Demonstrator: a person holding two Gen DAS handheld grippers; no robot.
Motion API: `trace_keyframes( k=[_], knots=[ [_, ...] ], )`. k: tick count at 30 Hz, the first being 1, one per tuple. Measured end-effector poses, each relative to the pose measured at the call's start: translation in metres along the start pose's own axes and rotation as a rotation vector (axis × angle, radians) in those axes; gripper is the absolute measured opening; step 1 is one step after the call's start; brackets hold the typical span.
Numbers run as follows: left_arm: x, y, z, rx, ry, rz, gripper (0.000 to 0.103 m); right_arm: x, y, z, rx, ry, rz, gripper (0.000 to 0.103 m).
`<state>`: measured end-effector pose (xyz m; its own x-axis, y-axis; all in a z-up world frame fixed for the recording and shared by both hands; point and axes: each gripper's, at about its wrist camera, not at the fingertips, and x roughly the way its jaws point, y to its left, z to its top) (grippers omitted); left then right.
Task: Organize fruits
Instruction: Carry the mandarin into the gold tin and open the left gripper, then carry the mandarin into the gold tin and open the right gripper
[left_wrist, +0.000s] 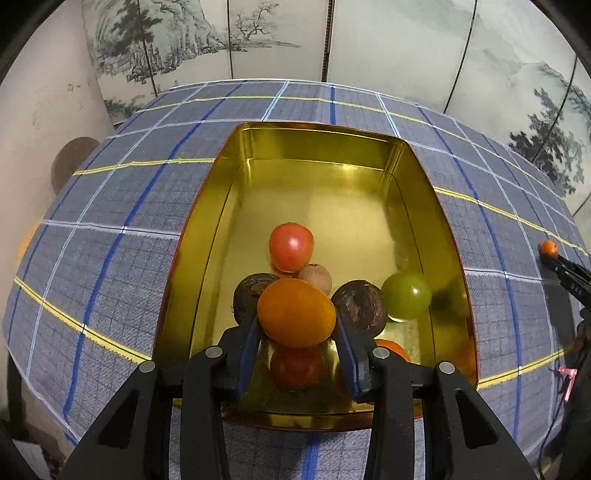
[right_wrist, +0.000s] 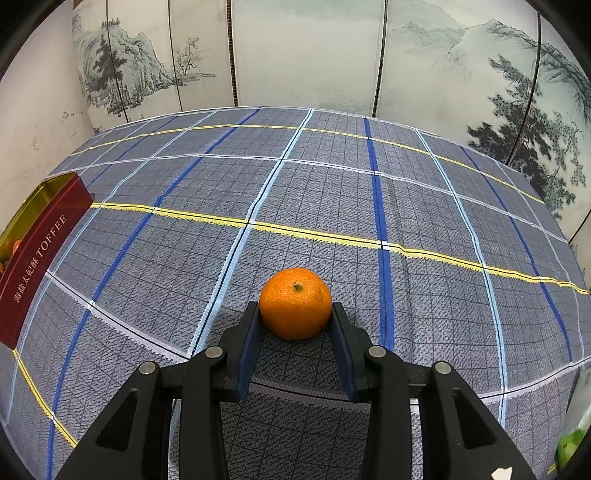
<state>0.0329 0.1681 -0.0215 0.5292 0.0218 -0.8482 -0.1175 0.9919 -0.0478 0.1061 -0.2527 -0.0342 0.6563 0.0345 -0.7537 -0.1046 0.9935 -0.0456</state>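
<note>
My left gripper (left_wrist: 296, 321) is shut on an orange fruit (left_wrist: 295, 312) and holds it just above the near end of a gold tin box (left_wrist: 207, 236). Inside the tin lie a red tomato (left_wrist: 291, 246), a small tan fruit (left_wrist: 317, 277), two dark brown round fruits (left_wrist: 364, 303), a green one (left_wrist: 407, 298), another red one (left_wrist: 295, 367) under the held fruit and an orange one (left_wrist: 392, 349). My right gripper (right_wrist: 295, 317) is shut on a mandarin (right_wrist: 295, 308) over the checked cloth. In the left wrist view that gripper (left_wrist: 550, 254) shows at the far right with its mandarin (left_wrist: 547, 246).
A blue-grey checked cloth (right_wrist: 406, 192) covers the table. The tin's red side reading TOFFEE (right_wrist: 40, 258) stands at the left edge of the right wrist view. A painted folding screen (right_wrist: 303, 55) backs the table. Something green in plastic (right_wrist: 572, 439) sits at the lower right.
</note>
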Motion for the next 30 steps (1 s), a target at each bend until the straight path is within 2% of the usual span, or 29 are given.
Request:
trace_keyframes(
  k=[7, 11, 17, 22, 30],
  knots=[
    [0.000, -0.003, -0.003, 0.020, -0.009, 0.009, 0.042, 0.000, -0.001, 0.001, 0.003, 0.000, -0.004, 0.034],
    [-0.002, -0.002, -0.004, 0.016, -0.017, -0.010, 0.043, -0.003, 0.004, -0.001, 0.002, 0.003, -0.011, 0.034],
    [-0.008, -0.006, -0.006, 0.029, -0.043, -0.011, 0.050, -0.012, 0.019, 0.001, -0.007, -0.005, 0.001, 0.033],
    [-0.015, -0.002, -0.007, 0.004, -0.056, -0.025, 0.052, -0.030, 0.042, 0.007, -0.017, -0.034, 0.071, 0.033],
    [-0.035, 0.020, -0.009, -0.072, -0.094, -0.030, 0.058, -0.053, 0.116, 0.015, -0.104, -0.077, 0.235, 0.033]
  ],
)
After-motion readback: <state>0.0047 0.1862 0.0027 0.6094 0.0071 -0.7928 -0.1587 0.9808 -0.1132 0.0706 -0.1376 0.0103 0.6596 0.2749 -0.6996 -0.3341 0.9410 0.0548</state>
